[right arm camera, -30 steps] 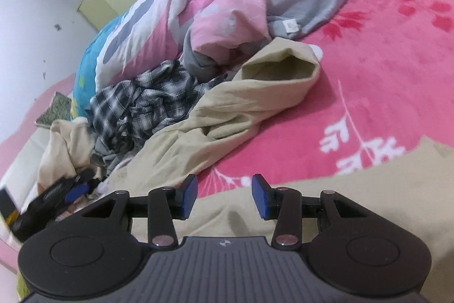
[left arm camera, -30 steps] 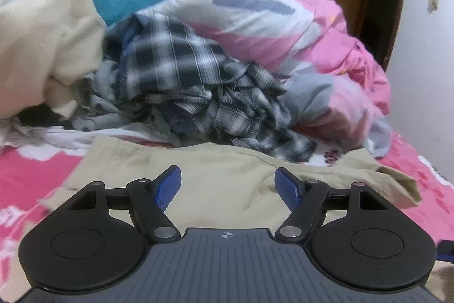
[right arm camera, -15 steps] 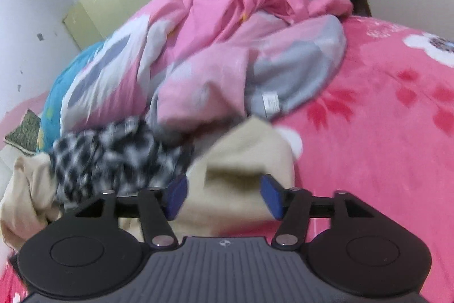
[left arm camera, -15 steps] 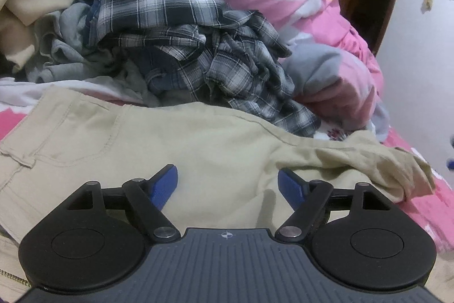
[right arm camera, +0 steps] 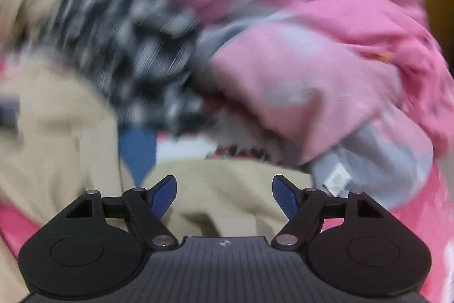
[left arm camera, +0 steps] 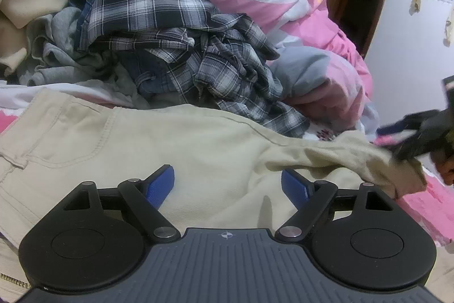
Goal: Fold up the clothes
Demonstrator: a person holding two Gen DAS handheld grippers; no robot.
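Trousers (left arm camera: 176,144) of beige cotton lie spread over the pink bedcover (left arm camera: 425,206) and fill the lower half of the left wrist view; the waistband and a pocket seam are at the lower left, and one leg runs toward the right edge. Behind them, in the upper half of the frame, stands a heap of unfolded laundry with a plaid shirt (left arm camera: 159,7) on top, and a pink quilt (left arm camera: 326,19) at the upper right.

The left gripper (left arm camera: 227,185) hovers just over the seat of the trousers. Its jaws have just been opening and now stand wide apart, with nothing pinched between the blue pads (left arm camera: 160,183). The right gripper (right arm camera: 224,193) is also spread wide; its jaws have just been opening too, and only beige cloth lies below the gap, not held. Its view is strongly blurred. In the left view it appears dark at the right edge, near the end of the leg (left arm camera: 377,161); whether it touches the cloth there I cannot tell.

The step in hand seems to be the laying out of the trousers before the first fold. The next move probably calls for each claw to close on an edge of the cloth, one near the waist and one at the leg end, so the leg can be carried over flat.
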